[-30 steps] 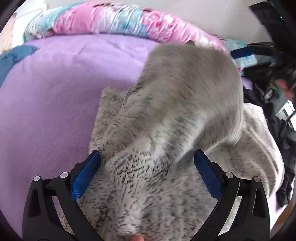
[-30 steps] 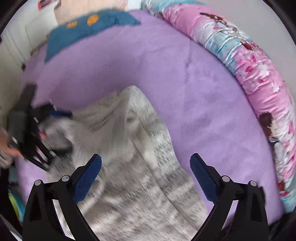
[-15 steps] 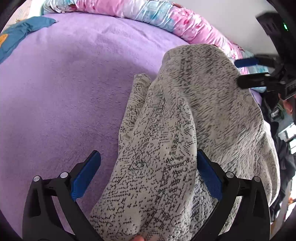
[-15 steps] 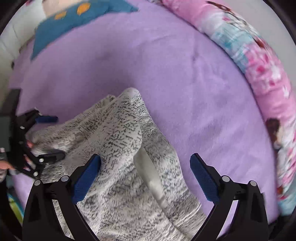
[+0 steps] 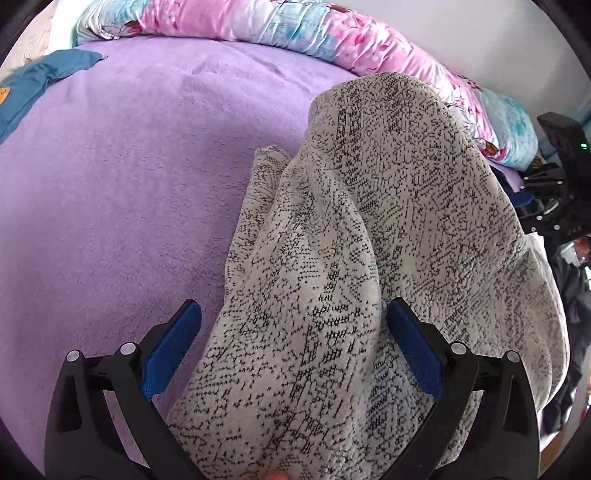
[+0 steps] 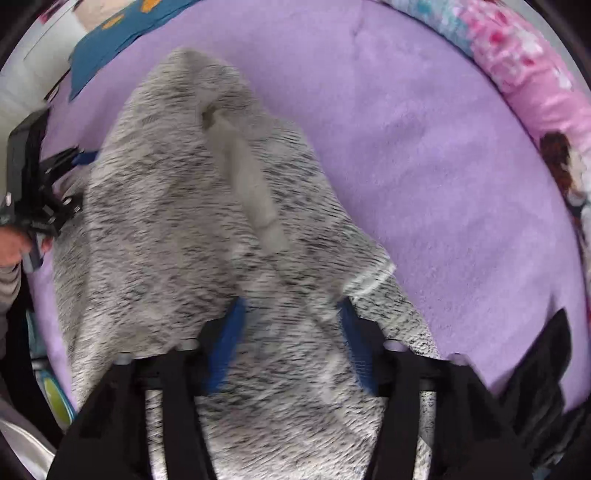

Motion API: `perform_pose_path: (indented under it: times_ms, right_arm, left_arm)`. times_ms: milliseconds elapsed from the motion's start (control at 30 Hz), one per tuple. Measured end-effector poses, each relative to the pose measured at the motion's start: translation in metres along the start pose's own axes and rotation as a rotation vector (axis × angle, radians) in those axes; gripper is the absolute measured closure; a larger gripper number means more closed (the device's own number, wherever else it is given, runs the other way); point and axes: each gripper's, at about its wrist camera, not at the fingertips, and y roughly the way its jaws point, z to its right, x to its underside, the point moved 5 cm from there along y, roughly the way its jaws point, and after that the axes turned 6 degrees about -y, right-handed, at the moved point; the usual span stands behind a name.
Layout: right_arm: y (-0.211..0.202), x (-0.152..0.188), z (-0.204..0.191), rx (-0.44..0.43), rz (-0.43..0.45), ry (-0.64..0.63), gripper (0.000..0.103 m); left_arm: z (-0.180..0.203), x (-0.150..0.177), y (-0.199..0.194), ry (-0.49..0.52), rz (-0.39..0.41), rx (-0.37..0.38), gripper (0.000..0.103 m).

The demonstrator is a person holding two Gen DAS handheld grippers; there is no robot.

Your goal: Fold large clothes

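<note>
A large grey-and-white speckled knit garment [image 5: 369,229] lies heaped on the purple bed cover [image 5: 129,184]. My left gripper [image 5: 293,347] stands open over its near end, and a thick fold of the knit lies between the blue pads [image 5: 173,347]. My right gripper [image 6: 291,343] points straight down onto the garment [image 6: 177,206]. Its jaws are closing, with bunched cloth and a hemmed edge [image 6: 369,280] between them; blur hides whether the pads press. Each view shows the other gripper at its edge: the left gripper [image 6: 37,184] and the right gripper [image 5: 554,192].
A pink and blue floral quilt [image 5: 295,33] is rolled along the bed's far side [image 6: 546,110]. A blue cloth with orange marks [image 6: 118,33] lies at the bed's corner. Dark clothing [image 5: 569,295] hangs past the right edge. A hand [image 6: 14,243] holds the left gripper.
The right gripper has dropped onto the garment and its jaws have narrowed around the cloth. The garment has settled from a blurred swing into a still heap. The left gripper stays open.
</note>
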Motion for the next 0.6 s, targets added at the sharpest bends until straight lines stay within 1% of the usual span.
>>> perform_pose_path:
  times_ms: [33, 67, 100, 167, 200, 233, 300, 333, 367, 533, 567, 600]
  right_arm:
    - [0.002, 0.003, 0.003, -0.069, 0.001, 0.038, 0.04]
    - [0.002, 0.004, 0.003, -0.099, 0.004, 0.041, 0.042]
    - [0.001, 0.006, 0.003, -0.113, 0.01, 0.038, 0.043]
    - [-0.004, 0.012, 0.002, -0.174, 0.012, 0.048, 0.045]
    - [-0.005, 0.017, 0.001, -0.185, 0.0, 0.036, 0.049]
    - [-0.005, 0.021, 0.0, -0.185, -0.013, 0.017, 0.051]
    - [-0.008, 0.026, -0.005, -0.178, -0.017, -0.012, 0.069]
    - [-0.012, 0.026, -0.007, -0.161, -0.009, -0.033, 0.074]
    - [-0.016, 0.026, -0.008, -0.152, 0.0, -0.044, 0.082]
    - [-0.046, 0.031, -0.005, -0.065, 0.043, -0.064, 0.086]
    - [-0.053, 0.028, 0.001, -0.024, 0.054, -0.072, 0.086]
    - [-0.059, 0.026, 0.006, -0.018, 0.059, -0.066, 0.086]
  left_arm:
    - [0.0, -0.001, 0.001, 0.001, -0.003, 0.002, 0.006]
    - [-0.001, -0.001, 0.002, 0.0, -0.007, 0.004, 0.006]
    - [-0.002, -0.001, 0.001, -0.004, -0.009, 0.008, 0.006]
    - [-0.001, -0.003, 0.003, -0.007, -0.008, 0.009, 0.006]
    - [-0.001, -0.003, 0.003, 0.001, -0.007, 0.007, 0.006]
    - [0.001, -0.005, 0.005, 0.009, -0.005, 0.001, 0.006]
    - [0.003, -0.006, 0.004, 0.029, 0.002, -0.011, 0.006]
    - [0.003, -0.005, 0.003, 0.032, 0.002, -0.014, 0.006]
    - [0.003, -0.005, 0.003, 0.03, 0.002, -0.014, 0.006]
    - [0.001, -0.004, 0.002, 0.025, 0.002, -0.011, 0.006]
    - [0.001, -0.004, 0.002, 0.022, 0.004, -0.01, 0.006]
    - [0.001, -0.004, 0.002, 0.022, 0.004, -0.012, 0.006]
